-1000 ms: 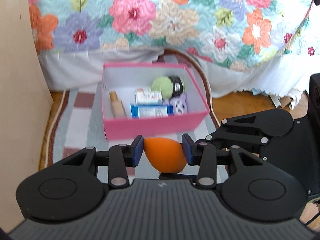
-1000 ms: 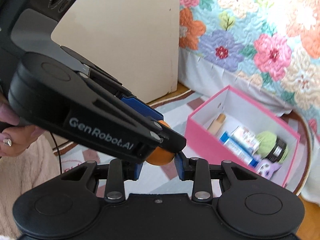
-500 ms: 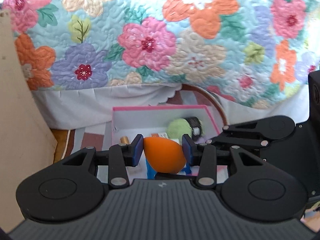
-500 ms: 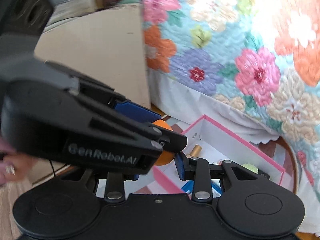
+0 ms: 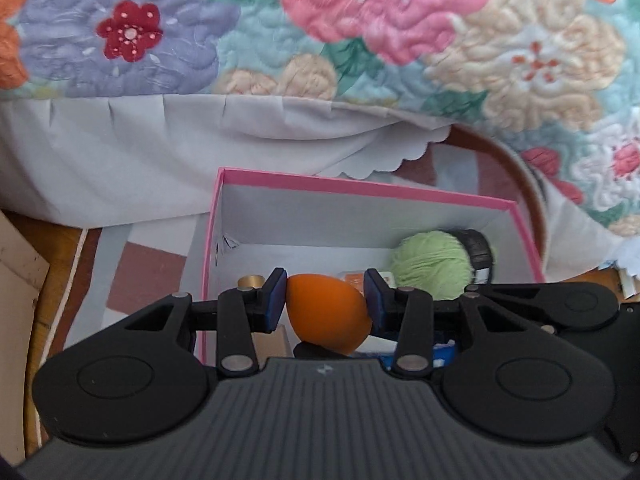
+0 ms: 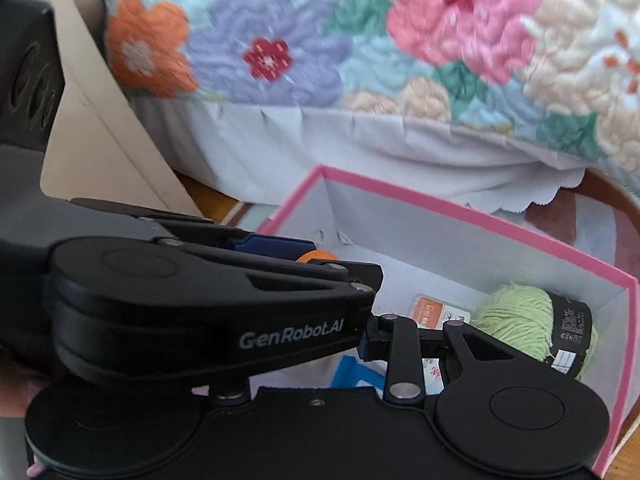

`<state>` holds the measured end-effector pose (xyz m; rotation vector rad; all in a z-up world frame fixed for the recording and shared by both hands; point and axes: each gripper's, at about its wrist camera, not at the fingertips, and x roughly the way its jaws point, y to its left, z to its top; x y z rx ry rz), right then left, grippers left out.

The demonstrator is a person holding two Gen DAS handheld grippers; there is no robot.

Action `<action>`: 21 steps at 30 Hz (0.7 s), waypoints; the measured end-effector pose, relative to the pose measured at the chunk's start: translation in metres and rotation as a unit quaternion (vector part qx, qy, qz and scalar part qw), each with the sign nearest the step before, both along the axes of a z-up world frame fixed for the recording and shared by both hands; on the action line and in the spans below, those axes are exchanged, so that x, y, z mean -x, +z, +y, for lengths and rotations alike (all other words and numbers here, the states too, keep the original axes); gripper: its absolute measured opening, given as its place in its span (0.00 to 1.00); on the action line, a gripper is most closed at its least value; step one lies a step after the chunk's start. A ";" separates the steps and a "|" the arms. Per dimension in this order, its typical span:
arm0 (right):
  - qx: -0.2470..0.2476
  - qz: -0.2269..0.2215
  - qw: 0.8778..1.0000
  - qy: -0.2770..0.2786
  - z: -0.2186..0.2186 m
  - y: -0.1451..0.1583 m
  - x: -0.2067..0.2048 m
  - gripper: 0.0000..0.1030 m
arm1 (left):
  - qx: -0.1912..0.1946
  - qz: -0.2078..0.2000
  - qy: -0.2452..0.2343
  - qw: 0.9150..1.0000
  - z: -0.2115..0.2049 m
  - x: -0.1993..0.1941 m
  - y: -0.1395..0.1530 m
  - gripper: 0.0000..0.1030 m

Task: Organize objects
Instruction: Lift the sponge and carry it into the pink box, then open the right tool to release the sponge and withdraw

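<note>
My left gripper (image 5: 326, 296) is shut on an orange egg-shaped sponge (image 5: 326, 314) and holds it over the near part of the pink box (image 5: 360, 189). The box has white inner walls and holds a green yarn ball (image 5: 430, 264), a gold-capped bottle (image 5: 250, 281) and small packets. In the right wrist view the left gripper's body (image 6: 200, 312) crosses in front and hides my right gripper's left finger, so I cannot tell its state. The sponge (image 6: 316, 256) peeks above it, with the box (image 6: 460, 208) and yarn (image 6: 516, 316) behind.
A floral quilt (image 5: 400, 20) with a white bed skirt (image 5: 160, 152) hangs just behind the box. A beige cardboard panel (image 6: 96, 132) stands at the left. A striped rug (image 5: 148, 276) on a wooden floor lies under the box.
Both grippers have moved forward toward the box. The orange sponge, in front of the box a second ago, is now over its inside. The left grip is unchanged.
</note>
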<state>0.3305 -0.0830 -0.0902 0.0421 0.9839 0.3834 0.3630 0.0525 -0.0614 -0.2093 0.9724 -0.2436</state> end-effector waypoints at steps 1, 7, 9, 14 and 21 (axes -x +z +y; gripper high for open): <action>0.006 0.001 1.000 0.009 0.000 -0.004 -0.004 0.37 | -0.002 0.003 -0.001 1.000 0.000 -0.004 -0.004 0.39; 0.013 0.003 0.999 0.035 -0.009 -0.022 -0.017 0.39 | -0.019 0.007 -0.008 1.000 -0.005 -0.017 -0.021 0.40; 0.028 -0.006 0.998 0.048 -0.008 -0.023 -0.018 0.40 | -0.026 0.010 -0.008 1.000 -0.008 -0.019 -0.021 0.40; 0.049 -0.004 0.998 0.049 -0.011 -0.023 -0.015 0.41 | -0.029 0.000 -0.015 0.999 -0.010 -0.016 -0.017 0.44; 0.036 -0.021 0.999 0.024 -0.023 -0.012 0.001 0.42 | -0.004 0.017 0.020 1.000 0.005 0.000 -0.001 0.56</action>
